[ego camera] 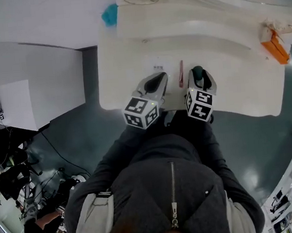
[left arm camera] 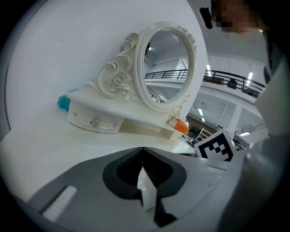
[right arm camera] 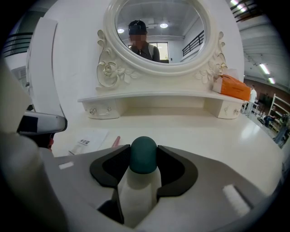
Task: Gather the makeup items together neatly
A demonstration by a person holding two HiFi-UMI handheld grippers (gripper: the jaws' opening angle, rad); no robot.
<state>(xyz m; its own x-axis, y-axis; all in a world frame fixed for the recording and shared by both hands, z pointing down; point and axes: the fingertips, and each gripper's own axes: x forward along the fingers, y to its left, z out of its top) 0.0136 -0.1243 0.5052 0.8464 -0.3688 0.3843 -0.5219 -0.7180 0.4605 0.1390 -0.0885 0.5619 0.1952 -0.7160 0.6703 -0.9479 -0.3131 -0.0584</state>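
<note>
My right gripper (right arm camera: 143,159) (ego camera: 199,79) is shut on a white bottle with a dark teal cap (right arm camera: 143,154) (ego camera: 197,72), held low over the front of the white vanity table (ego camera: 235,88). My left gripper (left arm camera: 145,159) (ego camera: 155,80) hovers just to its left, jaws nearly together on a thin white flat piece (left arm camera: 146,185). Between the two grippers a pink stick (ego camera: 181,74) (right arm camera: 116,141) lies on the table. A small white printed sachet (ego camera: 158,68) (right arm camera: 88,141) lies beside it, ahead of the left gripper.
An ornate white oval mirror (right arm camera: 158,31) (left arm camera: 165,68) stands on a drawer shelf at the back. An orange box (ego camera: 274,47) (right arm camera: 233,87) sits on the shelf's right end, a teal object (ego camera: 109,14) (left arm camera: 64,102) at its left end. The table's front edge is under my grippers.
</note>
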